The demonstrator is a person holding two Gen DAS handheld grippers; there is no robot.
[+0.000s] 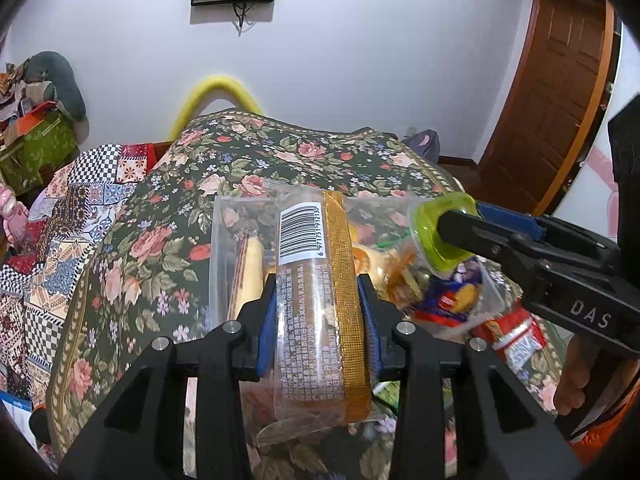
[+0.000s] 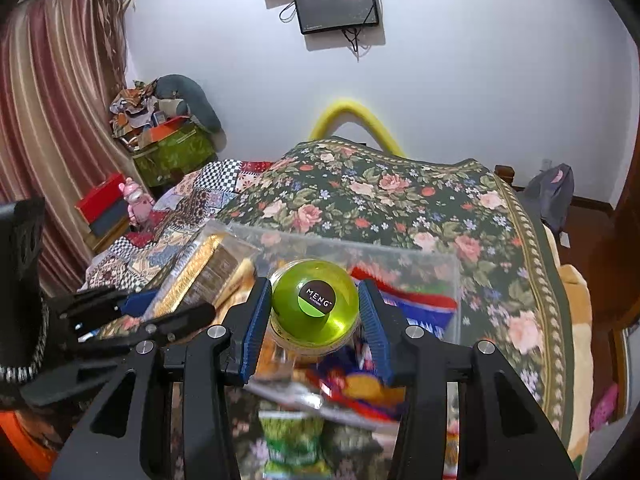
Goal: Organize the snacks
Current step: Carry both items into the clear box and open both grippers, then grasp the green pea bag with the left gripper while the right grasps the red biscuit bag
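My left gripper (image 1: 318, 280) is shut on a long clear-wrapped snack pack (image 1: 312, 320) with a gold band and a barcode, held lengthwise above the bed. The pack also shows in the right wrist view as the gold pack (image 2: 200, 272), with the left gripper (image 2: 132, 308) on it. My right gripper (image 2: 314, 286) is shut on a small cup with a green domed lid (image 2: 316, 312). From the left wrist view the green-lidded cup (image 1: 432, 236) sits at the tip of the right gripper (image 1: 446, 230). Below both lies a clear plastic box (image 2: 400, 252) with several snack packets in it.
The box rests on a floral bed cover (image 1: 280, 152). A patchwork quilt (image 1: 60, 220) lies to the left. Blurred loose packets show: a red one (image 1: 512, 340), a blue and red one (image 2: 408, 304), a green one (image 2: 292, 432). A wooden door (image 1: 552, 100) stands at right. A person's hand (image 1: 576, 380) holds the right gripper.
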